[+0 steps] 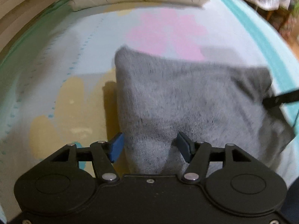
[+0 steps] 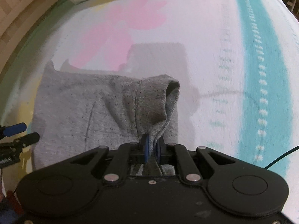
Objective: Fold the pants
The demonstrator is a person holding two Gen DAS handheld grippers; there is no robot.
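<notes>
Mid-fold: my right gripper (image 2: 151, 147) pinches the grey pants (image 2: 104, 108) hem; left gripper (image 1: 150, 147) released. Next, lay that edge flat on the bed (image 2: 214, 56).

1. Dim, soft indoor light; colours look washed out.
2. Motion blur smears the bedspread (image 1: 56, 59) in both views.
3. Fisheye bending curves the bed's edges.
4. Soft shadows beside the pants (image 2: 84, 102).
</notes>
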